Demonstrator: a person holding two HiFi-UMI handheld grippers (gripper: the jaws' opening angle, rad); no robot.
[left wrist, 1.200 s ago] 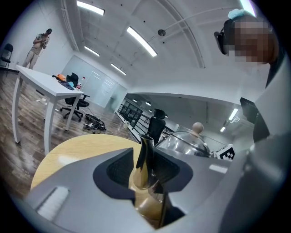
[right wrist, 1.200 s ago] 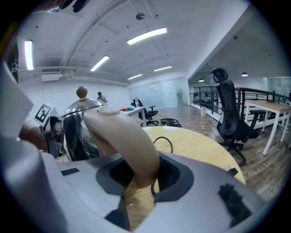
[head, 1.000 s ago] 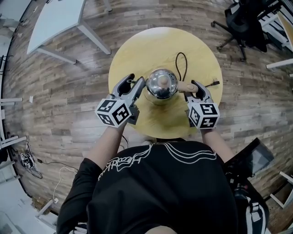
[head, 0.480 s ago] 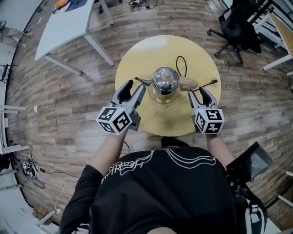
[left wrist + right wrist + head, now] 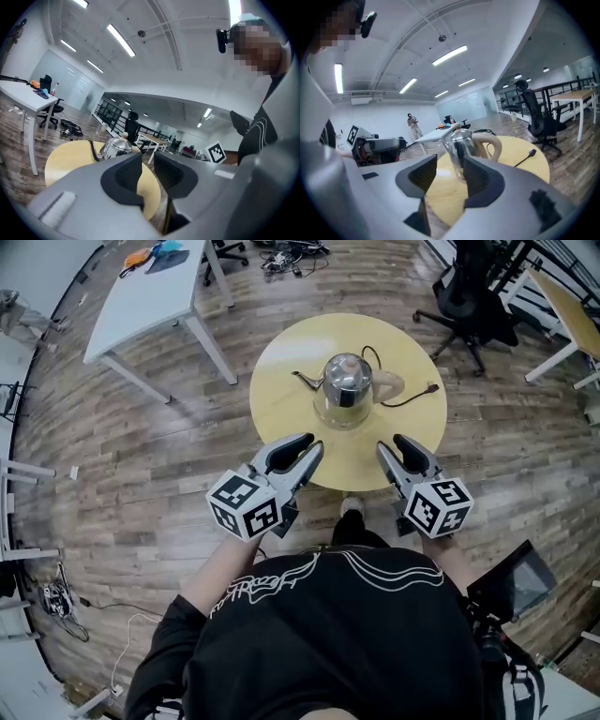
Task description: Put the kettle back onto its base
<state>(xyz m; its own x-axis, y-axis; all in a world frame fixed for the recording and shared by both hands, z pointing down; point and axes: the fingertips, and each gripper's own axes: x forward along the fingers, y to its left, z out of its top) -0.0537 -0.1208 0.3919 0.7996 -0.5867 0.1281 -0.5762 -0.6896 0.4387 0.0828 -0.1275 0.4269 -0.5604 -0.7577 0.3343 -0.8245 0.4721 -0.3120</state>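
A shiny steel kettle (image 5: 345,381) with a beige handle stands upright on its base near the middle of the round yellow table (image 5: 281,409). It also shows in the left gripper view as the kettle (image 5: 116,147) and in the right gripper view as the kettle (image 5: 461,140). Both grippers hang short of the table's near edge, apart from the kettle. My left gripper (image 5: 309,444) has a gap between its jaws, which are closing on nothing; in its own view the left gripper (image 5: 147,161) holds nothing. My right gripper (image 5: 390,444) stands open and holds nothing, as the right gripper (image 5: 450,164) shows.
A black cord with a plug (image 5: 417,395) trails from the kettle's base across the table. A white desk (image 5: 141,296) stands at the far left, an office chair (image 5: 473,287) at the far right. My shoe (image 5: 350,509) shows under the table's edge.
Both grippers have drawn back from the kettle's sides toward my body, past the table's near edge. The kettle has stayed upright on the table.
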